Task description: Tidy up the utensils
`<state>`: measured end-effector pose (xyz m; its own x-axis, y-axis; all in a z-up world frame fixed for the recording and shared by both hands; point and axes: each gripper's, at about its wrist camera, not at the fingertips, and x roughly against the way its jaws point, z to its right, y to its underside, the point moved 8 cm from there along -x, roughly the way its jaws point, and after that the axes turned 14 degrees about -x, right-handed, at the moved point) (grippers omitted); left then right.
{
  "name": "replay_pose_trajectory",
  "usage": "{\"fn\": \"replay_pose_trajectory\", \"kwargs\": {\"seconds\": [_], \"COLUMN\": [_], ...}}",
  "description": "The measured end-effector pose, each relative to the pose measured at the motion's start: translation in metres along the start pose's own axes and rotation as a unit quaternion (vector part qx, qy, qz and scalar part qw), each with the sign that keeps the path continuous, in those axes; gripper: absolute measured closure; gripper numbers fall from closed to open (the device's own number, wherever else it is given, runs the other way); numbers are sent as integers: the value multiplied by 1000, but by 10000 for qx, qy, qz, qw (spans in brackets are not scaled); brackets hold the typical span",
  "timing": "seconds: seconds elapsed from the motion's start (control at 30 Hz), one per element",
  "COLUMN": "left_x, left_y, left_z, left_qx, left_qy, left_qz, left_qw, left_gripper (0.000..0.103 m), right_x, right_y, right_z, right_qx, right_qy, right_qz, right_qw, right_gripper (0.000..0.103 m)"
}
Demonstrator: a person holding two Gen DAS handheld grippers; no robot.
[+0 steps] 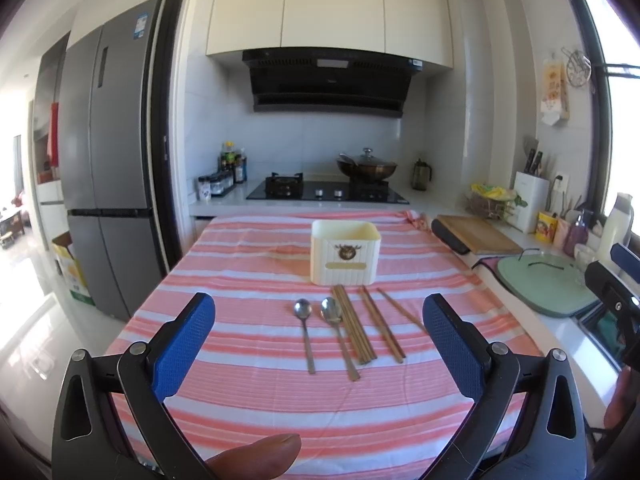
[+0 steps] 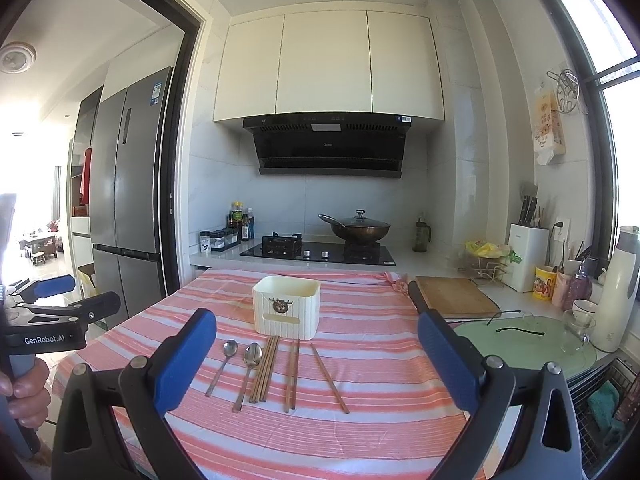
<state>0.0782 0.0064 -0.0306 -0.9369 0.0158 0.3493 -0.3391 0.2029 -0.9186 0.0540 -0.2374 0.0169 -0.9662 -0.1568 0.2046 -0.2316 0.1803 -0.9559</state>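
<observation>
Both grippers, left gripper (image 1: 319, 322) and right gripper (image 2: 317, 338), were held wide open and empty, so the thin chopsticks (image 2: 265, 368) could be fumbled.

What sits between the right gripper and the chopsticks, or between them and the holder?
Nothing visible. The right gripper hangs open above bare striped cloth, the chopsticks lie loose beside two spoons, and the cream holder stands open-topped just beyond them.

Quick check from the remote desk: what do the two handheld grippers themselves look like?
Both match: left gripper and right gripper have black linkage arms with silver pivot bolts and blue, textured finger pads. The left one's black body reads "GenRobot.AI" in white. Bare hands grip them; no cables visible.
</observation>
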Motion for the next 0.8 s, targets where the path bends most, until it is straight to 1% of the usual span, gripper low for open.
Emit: {"fn": "replay_pose_trajectory", "kwargs": {"seconds": [0.8], "left_x": [-1], "left_y": [2], "left_z": [2], "left_qx": [13], "left_qy": [-4], "left_qz": [9], "left_qw": [10000], "left_gripper": [0], "right_x": [1], "right_y": [1], "right_z": [3], "right_qx": [-18], "right_qy": [-8], "right_qz": [-22], "right_qw": [10000], "right_gripper": [0]}}
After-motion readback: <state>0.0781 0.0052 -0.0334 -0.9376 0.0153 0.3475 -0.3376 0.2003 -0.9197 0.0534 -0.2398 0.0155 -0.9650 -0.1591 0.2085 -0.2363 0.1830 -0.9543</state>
